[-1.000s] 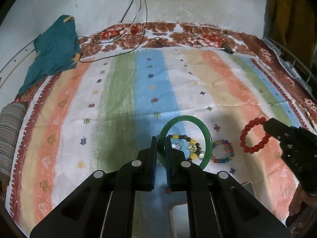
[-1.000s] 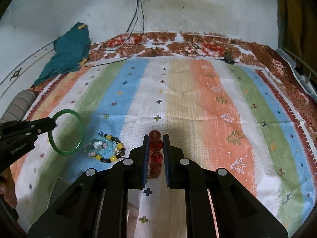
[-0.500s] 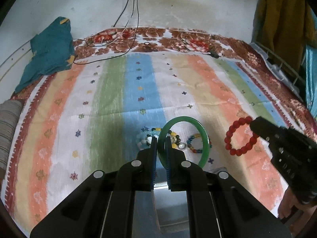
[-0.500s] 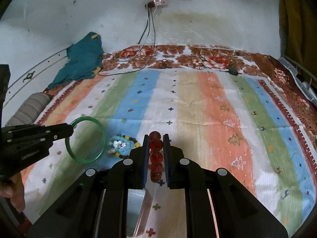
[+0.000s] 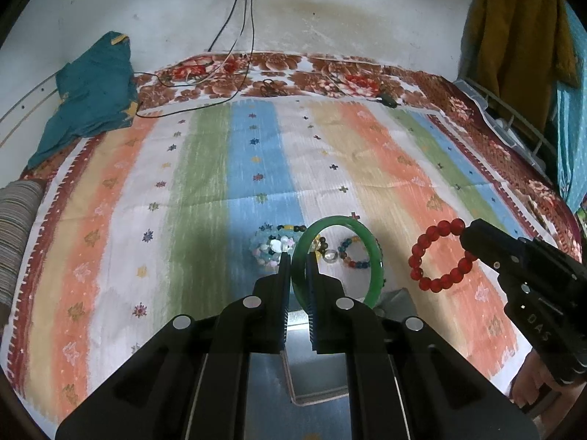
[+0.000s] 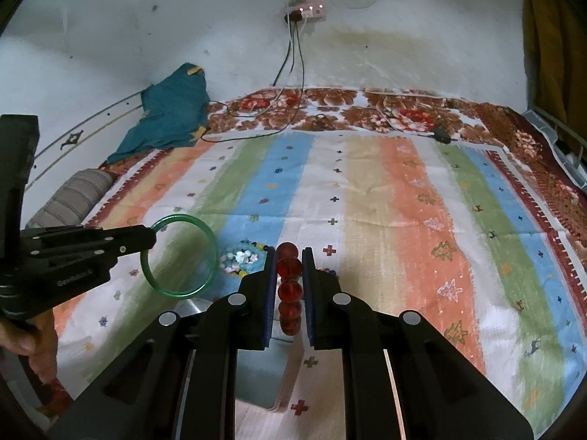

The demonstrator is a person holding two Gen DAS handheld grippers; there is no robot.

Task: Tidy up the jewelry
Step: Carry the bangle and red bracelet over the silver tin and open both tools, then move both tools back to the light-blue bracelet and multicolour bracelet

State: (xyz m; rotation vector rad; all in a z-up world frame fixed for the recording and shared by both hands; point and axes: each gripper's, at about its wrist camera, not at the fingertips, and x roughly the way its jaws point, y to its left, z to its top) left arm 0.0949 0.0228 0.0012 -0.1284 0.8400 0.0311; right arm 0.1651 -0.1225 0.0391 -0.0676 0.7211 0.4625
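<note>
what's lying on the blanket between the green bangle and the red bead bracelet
In the left wrist view, only bare striped blanket shows between the green bangle and red bead bracelet; both are held.

Both wrist cams close above striped bedspread [image 5: 256, 154], facing wall [image 6: 403, 36]; each sees other tool.

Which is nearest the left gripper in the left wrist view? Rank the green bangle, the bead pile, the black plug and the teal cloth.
1. Green bangle: clamped in the left gripper.
2. Bead pile: just beyond the fingertips.
3. Black plug and teal cloth: far right and far left; too close to call.
</note>
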